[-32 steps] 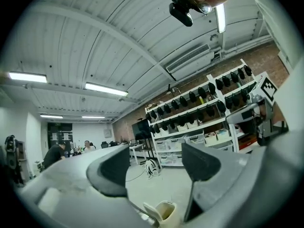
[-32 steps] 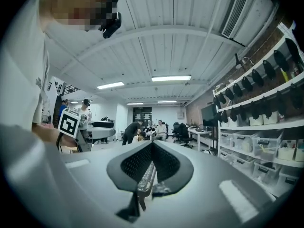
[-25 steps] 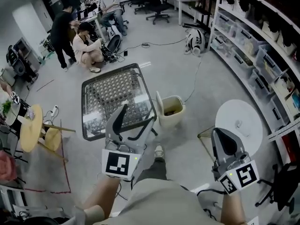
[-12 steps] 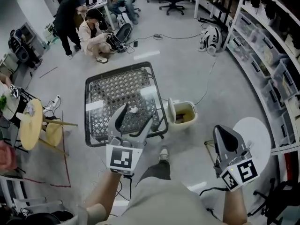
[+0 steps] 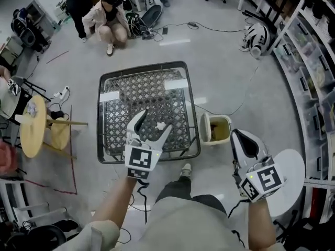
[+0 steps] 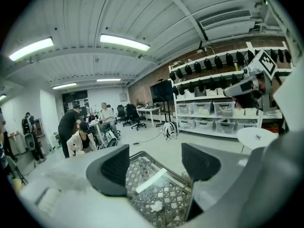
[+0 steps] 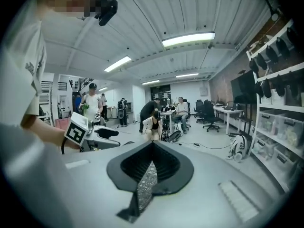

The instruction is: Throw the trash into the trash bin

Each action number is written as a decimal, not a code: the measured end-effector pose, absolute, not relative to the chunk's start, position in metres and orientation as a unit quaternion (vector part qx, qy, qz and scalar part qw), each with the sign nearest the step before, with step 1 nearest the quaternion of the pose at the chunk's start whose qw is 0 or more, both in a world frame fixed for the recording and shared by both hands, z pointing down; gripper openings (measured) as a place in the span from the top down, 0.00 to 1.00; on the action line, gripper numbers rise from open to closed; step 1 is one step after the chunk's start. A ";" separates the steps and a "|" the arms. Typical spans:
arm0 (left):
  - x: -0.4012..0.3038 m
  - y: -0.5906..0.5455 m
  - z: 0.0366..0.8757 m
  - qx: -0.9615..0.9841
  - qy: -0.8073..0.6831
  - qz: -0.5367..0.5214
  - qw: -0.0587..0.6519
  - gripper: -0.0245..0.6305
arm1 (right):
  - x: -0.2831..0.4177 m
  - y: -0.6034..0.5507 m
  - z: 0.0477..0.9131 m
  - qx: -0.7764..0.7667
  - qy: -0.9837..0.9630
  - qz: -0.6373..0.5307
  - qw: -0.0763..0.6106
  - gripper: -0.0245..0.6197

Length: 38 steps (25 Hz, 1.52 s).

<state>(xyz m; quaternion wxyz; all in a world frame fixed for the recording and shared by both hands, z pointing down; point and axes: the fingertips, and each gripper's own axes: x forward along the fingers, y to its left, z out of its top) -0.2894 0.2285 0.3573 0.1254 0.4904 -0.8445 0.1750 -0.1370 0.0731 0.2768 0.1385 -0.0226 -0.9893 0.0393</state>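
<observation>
Our left gripper (image 5: pixel 154 122) hovers over the near part of the glass-topped table (image 5: pixel 108 114) with its jaws spread apart and gripping nothing. From the head view, a small crumpled white piece of trash (image 5: pixel 161 125) lies on the glass and shows in the gap between the two fingers. In the left gripper view the same trash (image 6: pixel 156 206) sits low on the table (image 6: pixel 140 171), below the open jaws and clear of both pads. Our right gripper (image 5: pixel 238 136) is off to the right of the table above the grey floor. Its jaws are pressed together with nothing between them, as the right gripper view (image 7: pixel 151 167) shows plainly. The cream trash bin (image 5: pixel 218 129) stands on the floor just beside the table's right edge, between the table and our right gripper. A round white table (image 5: pixel 291 178) sits at our right and a round wooden stool (image 5: pixel 32 132) stands well to the left. Some people (image 5: pixel 107 14) are gathered on the floor beyond the table.
</observation>
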 end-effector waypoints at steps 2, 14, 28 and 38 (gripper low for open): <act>-0.302 0.231 0.377 0.488 -0.842 0.179 0.145 0.42 | -0.160 0.077 0.291 -0.034 -0.987 0.044 0.148 0.96; -0.331 0.243 0.507 0.471 -0.821 0.188 0.261 0.42 | -0.237 0.093 0.404 -0.083 -0.970 0.040 0.226 0.96; -0.333 0.246 0.647 0.453 -0.778 0.223 0.373 0.45 | -0.260 0.092 0.508 -0.119 -0.947 0.089 0.284 0.96; -0.328 0.250 0.702 0.432 -0.757 0.243 0.426 0.54 | -0.259 0.097 0.547 -0.143 -0.933 0.099 0.315 0.96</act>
